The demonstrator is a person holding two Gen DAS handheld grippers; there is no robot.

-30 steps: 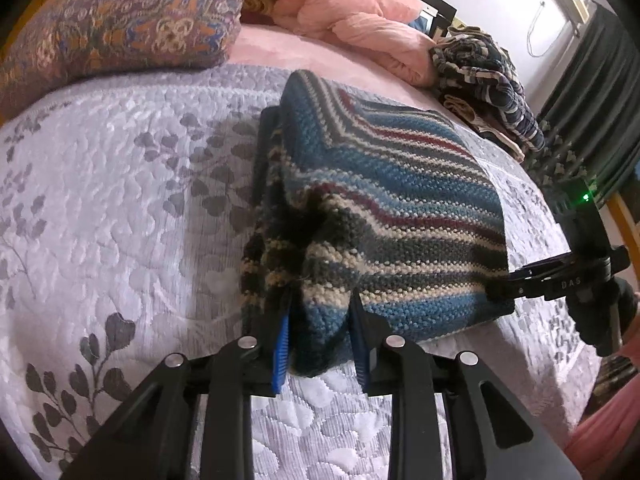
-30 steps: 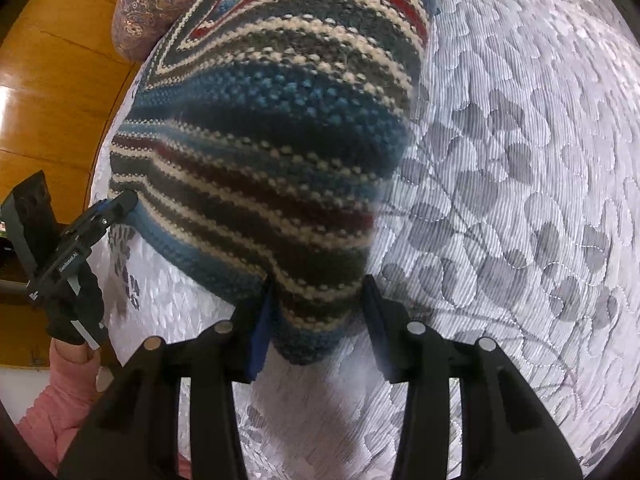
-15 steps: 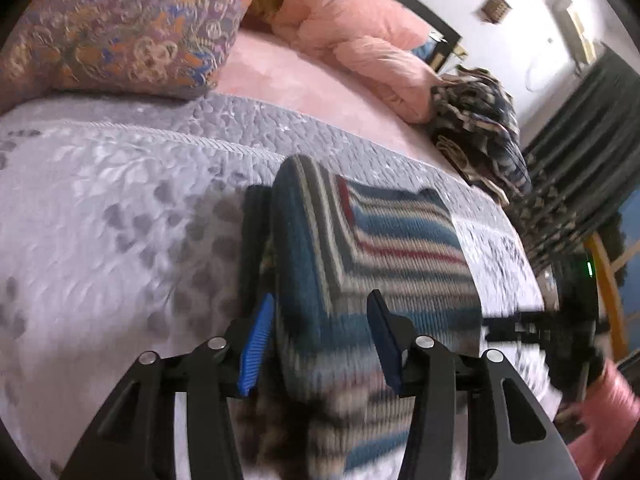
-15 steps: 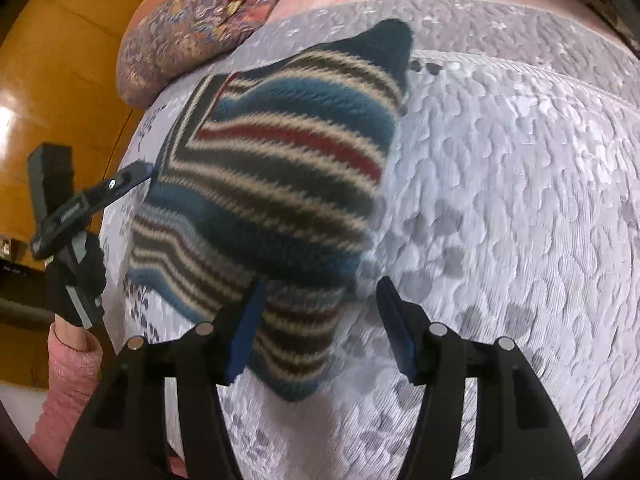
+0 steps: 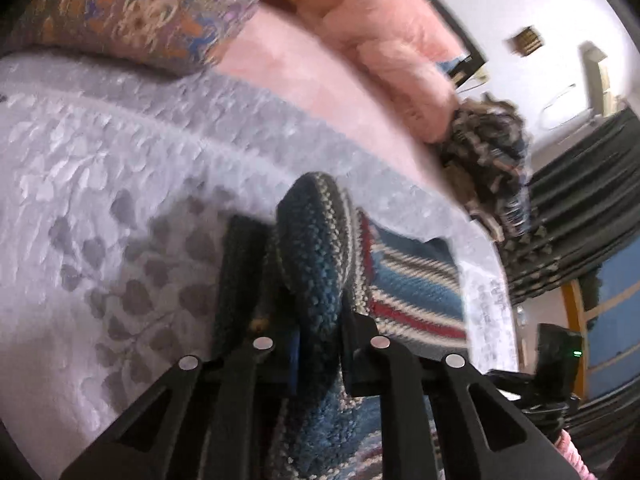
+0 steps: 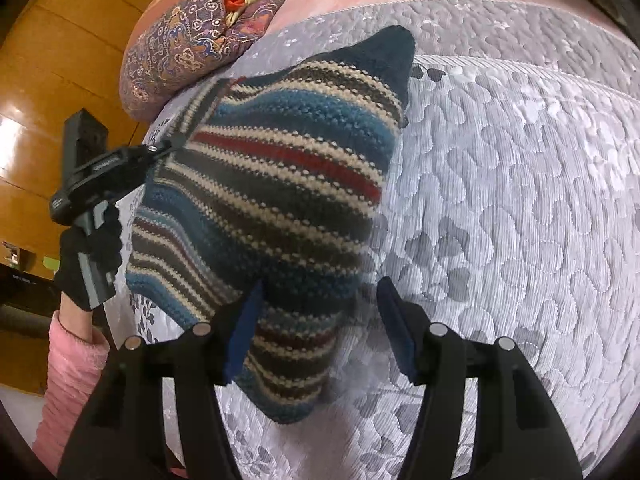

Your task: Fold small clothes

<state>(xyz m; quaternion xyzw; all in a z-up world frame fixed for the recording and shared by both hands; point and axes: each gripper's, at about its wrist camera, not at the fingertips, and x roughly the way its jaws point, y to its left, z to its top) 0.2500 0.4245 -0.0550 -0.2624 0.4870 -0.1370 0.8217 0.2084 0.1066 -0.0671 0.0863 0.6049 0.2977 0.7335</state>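
A folded knit garment with blue, red, cream and dark stripes lies on the grey quilt. My left gripper is shut on a thick rolled edge of the garment, which fills the gap between its fingers. In the right wrist view the left gripper pinches the garment's left edge, held by a gloved hand with a pink sleeve. My right gripper stands open over the garment's near corner. Its left finger overlaps the cloth and its right finger is over bare quilt.
A patterned pillow and pink bedding lie at the head of the bed. A heap of dark patterned clothes sits near the far edge by dark curtains. An orange wooden wall is left of the bed.
Both grippers held the lifted garment, then opened as it came down onto the quilt. The left gripper has since shut on the garment's folded edge. The right gripper stays open.
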